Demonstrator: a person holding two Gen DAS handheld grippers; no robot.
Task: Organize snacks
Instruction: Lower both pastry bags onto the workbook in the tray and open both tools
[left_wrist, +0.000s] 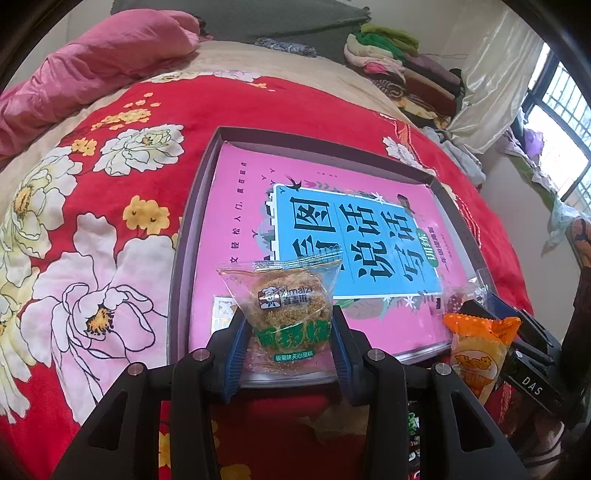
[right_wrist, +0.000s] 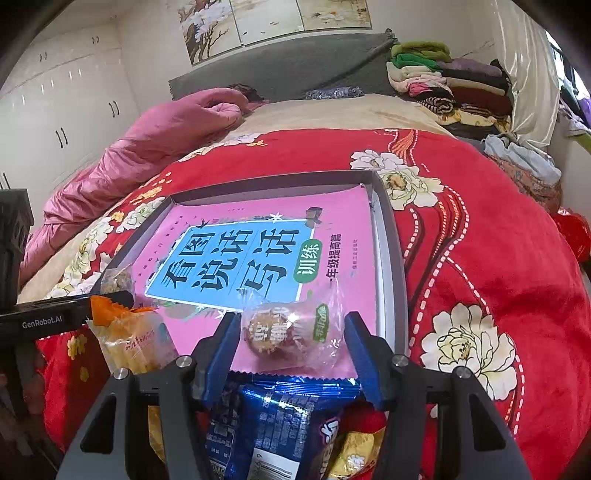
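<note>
We take the shallow box on the bed's red floral blanket as our landmark; a pink book fills its floor. The left tool is clamped on the green-labelled cake packet, held above the box's near edge, long axis upright between the blue pads. The right tool stands half open: the clear-wrapped round cake lies on the book at the box's near edge, directly ahead between the fingers, which we judge are not pressing it. An orange packet sits at the near left corner. The right tool is nearer the round cake.
</note>
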